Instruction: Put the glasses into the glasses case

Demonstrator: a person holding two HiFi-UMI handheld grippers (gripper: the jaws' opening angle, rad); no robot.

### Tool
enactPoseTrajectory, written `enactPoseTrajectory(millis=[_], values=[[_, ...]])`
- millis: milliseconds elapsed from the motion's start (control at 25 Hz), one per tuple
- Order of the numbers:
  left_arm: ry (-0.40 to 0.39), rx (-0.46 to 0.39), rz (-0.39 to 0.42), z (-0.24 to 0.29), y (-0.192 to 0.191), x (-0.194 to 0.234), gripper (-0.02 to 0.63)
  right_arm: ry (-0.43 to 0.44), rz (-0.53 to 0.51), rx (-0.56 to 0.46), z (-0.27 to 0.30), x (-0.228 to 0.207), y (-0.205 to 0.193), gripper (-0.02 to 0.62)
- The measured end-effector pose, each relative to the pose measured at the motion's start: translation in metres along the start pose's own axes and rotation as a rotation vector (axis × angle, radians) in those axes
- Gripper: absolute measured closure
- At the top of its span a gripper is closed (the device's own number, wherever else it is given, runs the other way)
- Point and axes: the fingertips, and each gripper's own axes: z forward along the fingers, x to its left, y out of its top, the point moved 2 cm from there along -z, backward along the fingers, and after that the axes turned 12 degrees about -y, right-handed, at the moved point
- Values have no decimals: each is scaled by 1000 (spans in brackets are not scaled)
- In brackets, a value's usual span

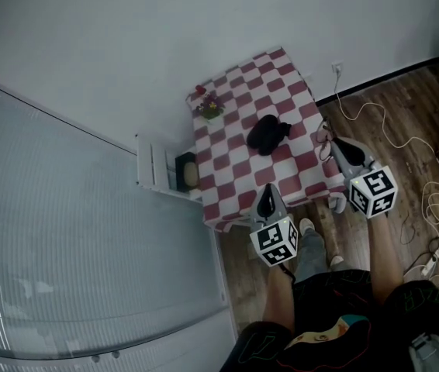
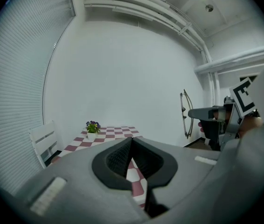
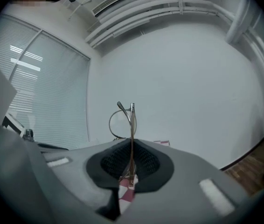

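Gently does it — my right gripper (image 3: 131,146) is clamped on the glasses (image 3: 132,124) by their thin wire frame: light, springy, easily bent. My left gripper (image 2: 132,143) is closed on nothing.

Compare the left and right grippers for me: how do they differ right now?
The left gripper has its jaws shut on nothing; the right gripper is clamped on the glasses. The left gripper is at the table's near edge; the right gripper is at its right edge. Both are shut, and neither touches the case.
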Motion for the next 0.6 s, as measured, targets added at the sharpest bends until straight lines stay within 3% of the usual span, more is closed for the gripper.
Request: enactPoseTrajectory(millis=[600], values=[[-25, 129, -34, 67, -26, 38, 598, 12, 25, 97, 76, -6, -33, 578]])
